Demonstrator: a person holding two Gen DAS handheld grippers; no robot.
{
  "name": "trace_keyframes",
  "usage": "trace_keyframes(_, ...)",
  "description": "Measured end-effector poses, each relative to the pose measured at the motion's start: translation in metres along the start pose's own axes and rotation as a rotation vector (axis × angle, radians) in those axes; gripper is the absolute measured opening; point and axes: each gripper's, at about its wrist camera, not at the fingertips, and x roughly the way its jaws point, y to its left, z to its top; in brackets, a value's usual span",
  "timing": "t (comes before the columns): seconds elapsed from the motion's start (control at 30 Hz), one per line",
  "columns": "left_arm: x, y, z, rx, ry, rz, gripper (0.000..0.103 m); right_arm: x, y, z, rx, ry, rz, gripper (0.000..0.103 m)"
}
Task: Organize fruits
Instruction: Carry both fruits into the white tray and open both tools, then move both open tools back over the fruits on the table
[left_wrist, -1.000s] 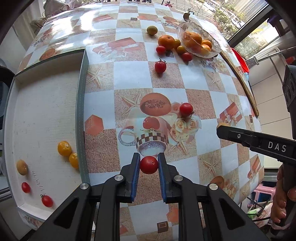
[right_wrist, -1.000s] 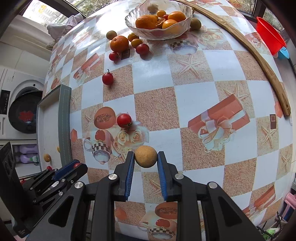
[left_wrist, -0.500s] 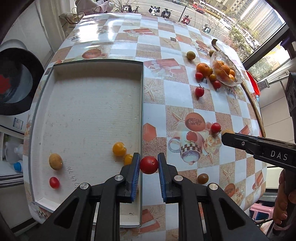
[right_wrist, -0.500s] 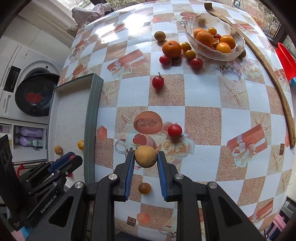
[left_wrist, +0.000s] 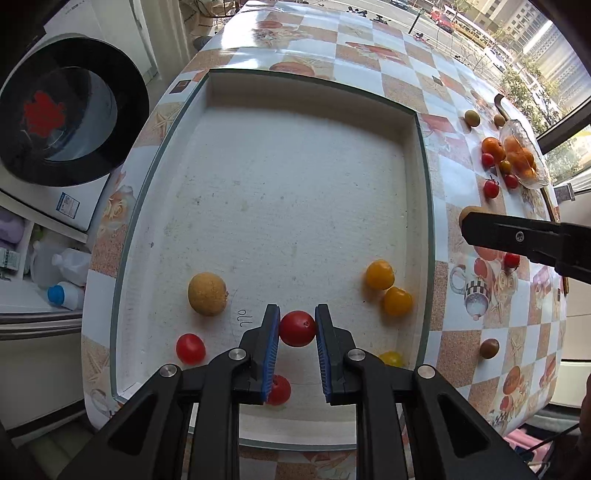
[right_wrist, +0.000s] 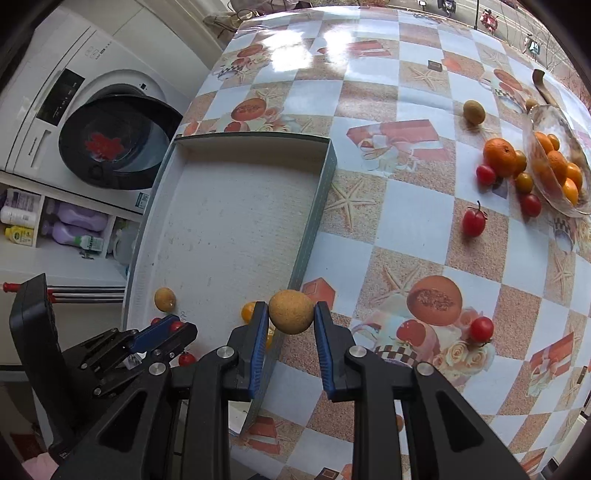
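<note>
Left gripper (left_wrist: 297, 328) is clenched on a red cherry tomato (left_wrist: 297, 328), pinched between both blue pads at lower centre of the left wrist view, above the white tray (left_wrist: 280, 192). On the tray floor: 1 tan longan (left_wrist: 207, 294) to the left of the claw, 1 red tomato (left_wrist: 190, 348) at lower left, 2 yellow tomatoes (left_wrist: 379, 274) to the right.

Right gripper (right_wrist: 291, 312) grasps a tan round fruit (right_wrist: 291, 312) between its pads, lower centre of the right wrist view, just over the tray's right wall. Glass bowl (right_wrist: 554, 122) of oranges sits at the right edge.
</note>
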Motion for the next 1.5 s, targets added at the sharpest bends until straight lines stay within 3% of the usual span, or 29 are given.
trace_keyframes(0.47,0.023,0.003,-0.002,0.023,0.026,0.018,0.021,0.058,0.027,0.037,-0.068,0.07,-0.059,0.027)
trace_keyframes(0.77,0.027,-0.009,-0.001,0.065,0.032,0.047,0.023,0.076,0.03,0.036,-0.092,0.104,-0.086,0.028)
trace_keyframes(0.83,0.026,-0.011,-0.003,0.071,0.027,0.048,0.056,0.078,0.031,0.037,-0.095,0.108,-0.085,0.029)
trace_keyframes(0.87,0.023,-0.013,-0.004,0.072,0.005,0.055,0.083,0.078,0.031,0.038,-0.093,0.112,-0.075,0.032)
trace_keyframes(0.9,0.018,-0.014,-0.006,0.078,-0.028,0.067,0.086,0.078,0.031,0.039,-0.091,0.116,-0.064,0.036)
trace_keyframes(1.03,0.014,-0.018,-0.008,0.103,-0.022,0.073,0.086,0.073,0.03,0.041,-0.071,0.109,-0.033,0.047)
trace_keyframes(1.13,0.014,-0.017,-0.009,0.099,-0.012,0.078,0.086,0.063,0.03,0.042,-0.048,0.087,0.016,0.063)
trace_keyframes(1.2,0.013,-0.016,-0.009,0.095,-0.01,0.08,0.086,0.053,0.031,0.041,-0.038,0.061,0.024,0.082)
trace_keyframes(1.5,-0.001,-0.03,-0.008,0.134,-0.021,0.099,0.086,0.013,-0.005,0.03,0.059,-0.006,0.012,0.082)
